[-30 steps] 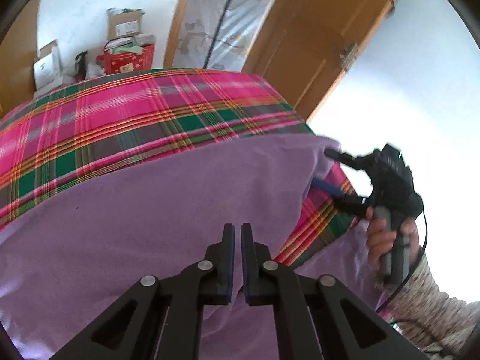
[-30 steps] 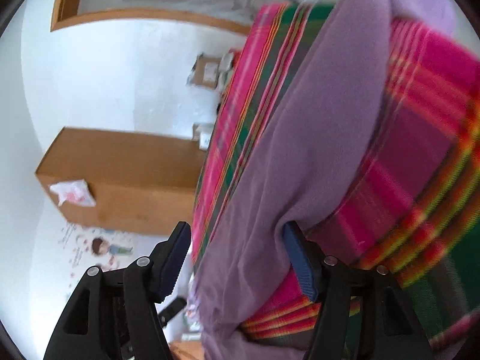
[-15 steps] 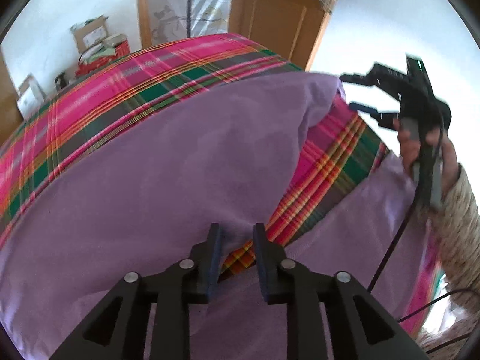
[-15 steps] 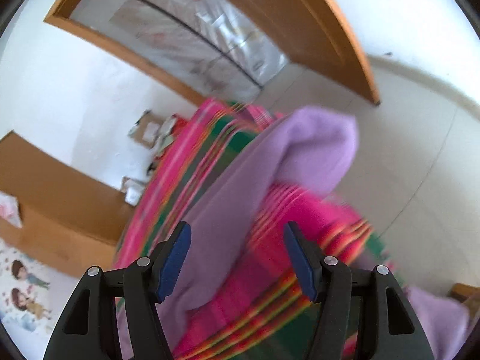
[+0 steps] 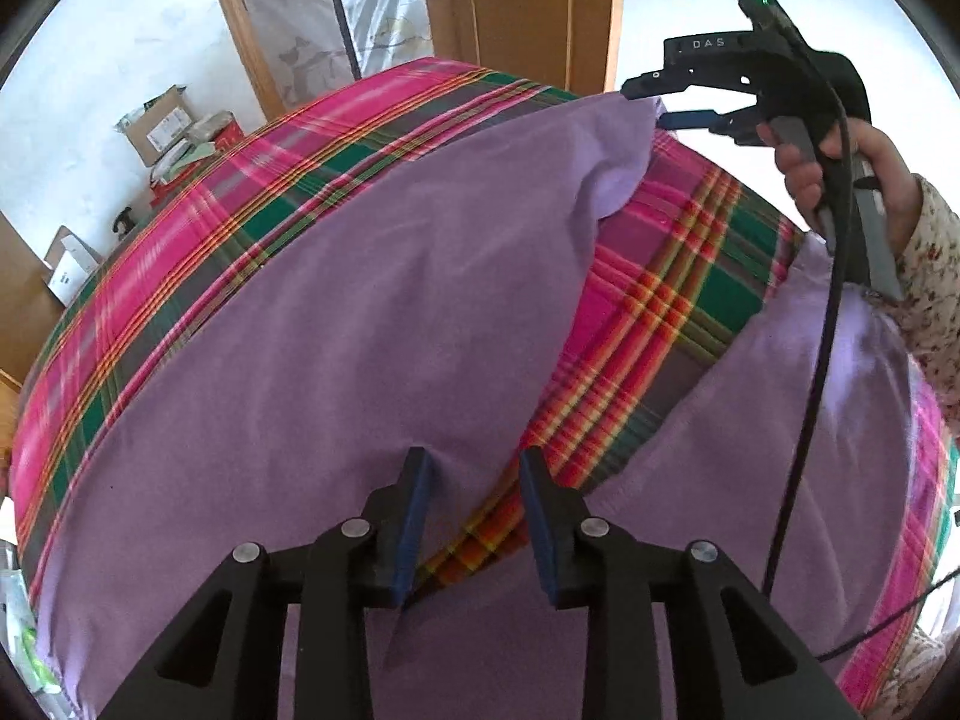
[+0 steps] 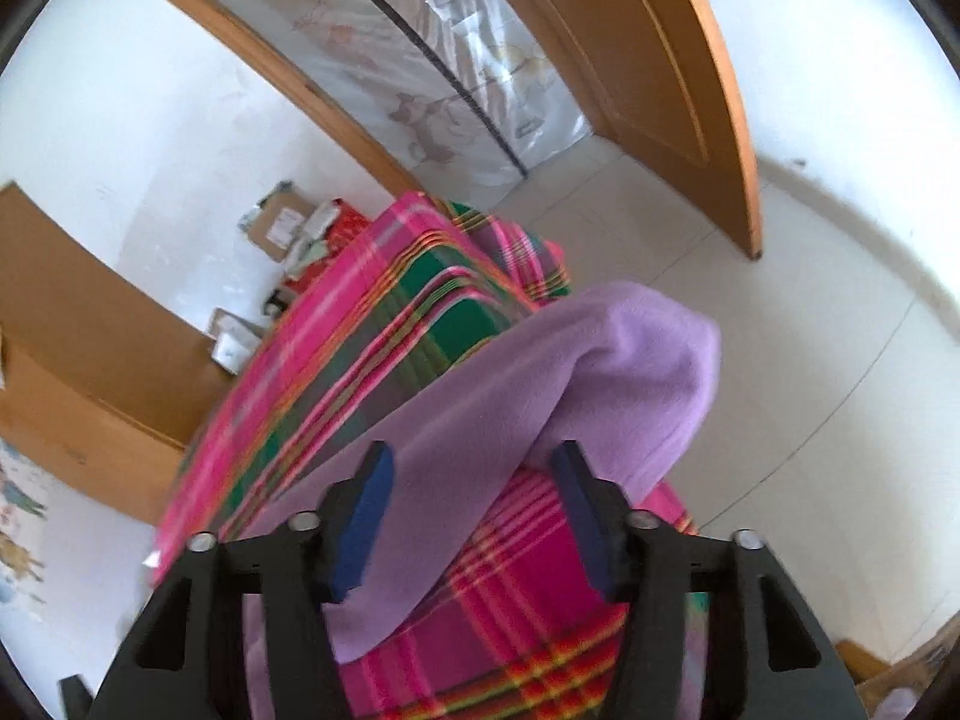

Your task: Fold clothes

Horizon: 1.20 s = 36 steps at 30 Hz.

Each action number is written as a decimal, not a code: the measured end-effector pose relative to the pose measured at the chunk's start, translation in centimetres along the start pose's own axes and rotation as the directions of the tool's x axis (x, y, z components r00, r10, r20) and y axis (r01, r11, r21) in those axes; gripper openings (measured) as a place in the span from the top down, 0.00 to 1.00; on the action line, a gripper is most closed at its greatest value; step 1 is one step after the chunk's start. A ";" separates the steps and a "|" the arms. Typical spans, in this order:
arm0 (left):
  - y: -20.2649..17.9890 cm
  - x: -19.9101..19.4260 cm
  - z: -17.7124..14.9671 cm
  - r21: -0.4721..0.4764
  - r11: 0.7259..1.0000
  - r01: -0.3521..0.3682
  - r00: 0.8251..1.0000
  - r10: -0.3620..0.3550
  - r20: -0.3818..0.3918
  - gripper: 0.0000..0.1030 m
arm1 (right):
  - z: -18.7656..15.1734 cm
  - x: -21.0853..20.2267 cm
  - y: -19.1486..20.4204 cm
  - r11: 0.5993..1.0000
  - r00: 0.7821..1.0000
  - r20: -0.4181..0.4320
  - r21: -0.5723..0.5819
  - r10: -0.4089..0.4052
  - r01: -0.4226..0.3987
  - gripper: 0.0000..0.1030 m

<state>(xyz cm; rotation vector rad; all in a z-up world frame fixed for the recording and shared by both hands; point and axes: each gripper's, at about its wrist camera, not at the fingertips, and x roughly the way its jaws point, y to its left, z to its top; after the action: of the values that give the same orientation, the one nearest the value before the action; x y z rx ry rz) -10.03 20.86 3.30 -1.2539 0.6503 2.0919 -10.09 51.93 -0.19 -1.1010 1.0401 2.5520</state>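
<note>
A purple garment (image 5: 372, 324) lies spread on a pink and green plaid cover (image 5: 678, 300). A folded flap runs from near me to the far right corner. My left gripper (image 5: 474, 480) is open, its jaws standing over the flap's near edge without holding it. My right gripper (image 5: 660, 102) is open beside the flap's far corner. In the right wrist view the right gripper (image 6: 474, 480) has the purple flap (image 6: 600, 372) lying between its open jaws, with the plaid cover (image 6: 372, 324) beneath.
A wooden door (image 5: 522, 6) and a plastic-covered doorway (image 5: 336, 6) stand beyond the bed. Cardboard boxes (image 5: 162, 126) sit on the floor at the left. A wooden cabinet (image 6: 66, 324) stands at the left. Pale tiled floor (image 6: 810, 312) lies right of the bed.
My left gripper has opened and let go of the purple cloth. My right gripper has lifted away toward the flap's far corner. The flap now lies on the bed.
</note>
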 end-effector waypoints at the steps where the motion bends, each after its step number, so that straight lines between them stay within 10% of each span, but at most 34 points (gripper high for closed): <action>1: 0.1 0.1 0.2 -0.001 1.000 -0.013 1.000 0.013 -0.005 0.67 | 0.1 0.2 0.0 1.000 1.000 -0.002 -0.009 -0.007 0.007 0.63; 6: 1.5 0.3 0.7 -0.052 0.999 0.014 1.000 -0.015 -0.017 0.71 | 1.2 0.5 1.2 0.996 1.000 0.018 -0.086 -0.026 0.027 0.88; 18: 6.4 -0.9 1.1 -0.218 0.973 0.078 0.996 -0.069 0.048 0.91 | 4.0 3.2 5.5 0.985 0.999 0.033 -0.172 -0.023 0.028 0.92; 29: 10.9 0.8 0.5 -0.400 0.905 0.145 0.989 -0.133 0.059 0.91 | 5.2 4.9 6.3 0.984 0.996 0.022 -0.154 0.088 -0.083 0.61; 36: 11.6 1.2 0.4 -0.430 0.889 0.159 0.987 -0.146 0.064 0.91 | 4.2 3.0 5.3 0.989 0.993 0.001 -0.088 0.118 -0.118 0.61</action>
<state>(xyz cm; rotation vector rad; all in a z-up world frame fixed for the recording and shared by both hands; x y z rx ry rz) -18.99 13.34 3.54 -1.4522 0.0572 2.1857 -16.79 50.48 2.60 -1.0818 1.0304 2.7158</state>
